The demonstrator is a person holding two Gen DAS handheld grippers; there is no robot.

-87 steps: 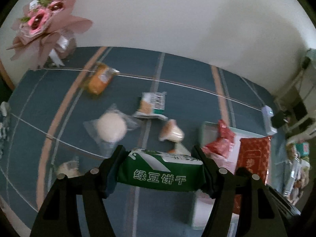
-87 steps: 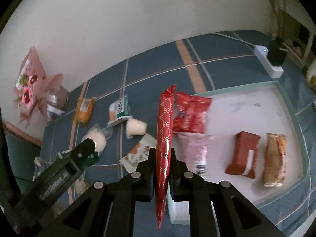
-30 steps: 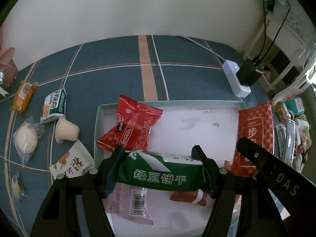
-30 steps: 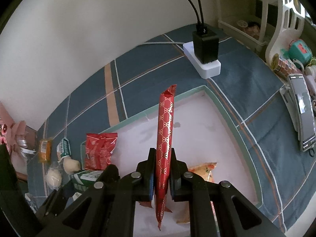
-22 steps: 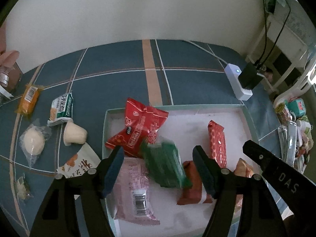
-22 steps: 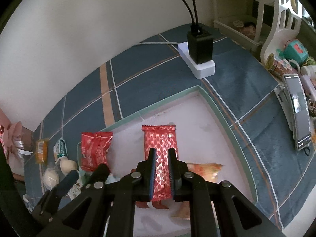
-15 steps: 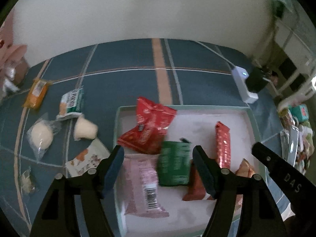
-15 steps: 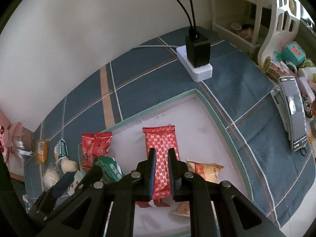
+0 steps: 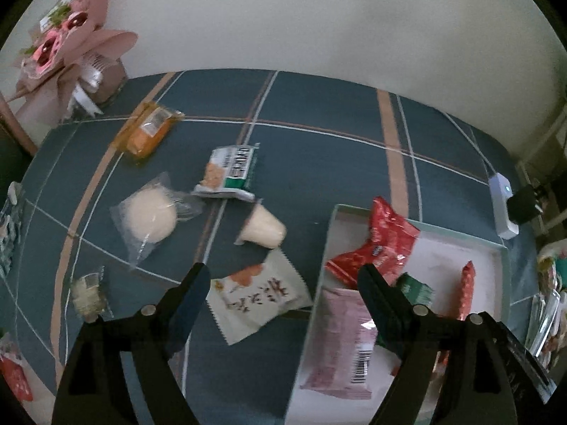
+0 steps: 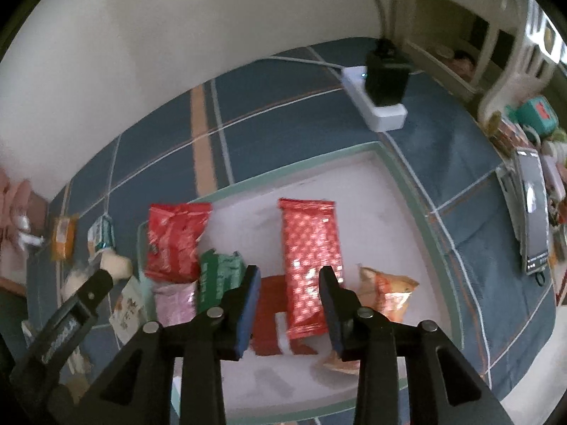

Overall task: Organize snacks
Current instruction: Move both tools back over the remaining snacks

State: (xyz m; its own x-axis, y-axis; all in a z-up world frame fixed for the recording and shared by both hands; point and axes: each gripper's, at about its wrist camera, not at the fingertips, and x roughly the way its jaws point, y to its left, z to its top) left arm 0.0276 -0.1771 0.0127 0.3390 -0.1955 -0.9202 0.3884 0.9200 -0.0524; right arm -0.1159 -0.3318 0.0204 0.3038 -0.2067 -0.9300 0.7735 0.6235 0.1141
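Now our right tongs [image 10: 288, 285] hang just above the tray [image 10: 400, 173], their jaws part open and just widened, gripping nothing; the red pack [image 10: 310, 265] lies flat in the tray beneath them. Our left tongs [image 9: 283, 283] stand wide, jaws just opened further, empty, over the tray's left rim. The green pack [image 10: 218, 279] lies in the tray beside the pink one [image 9: 349, 340]. Left of the tray, a white sachet [image 9: 257, 299] lies on the table [image 9: 319, 163].

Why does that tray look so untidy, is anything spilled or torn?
Nothing looks spilled or torn. Inside the tray, packets overlap: the green packet lies across the red bag and pink packet. Several snacks, like the white sachet, lie outside.
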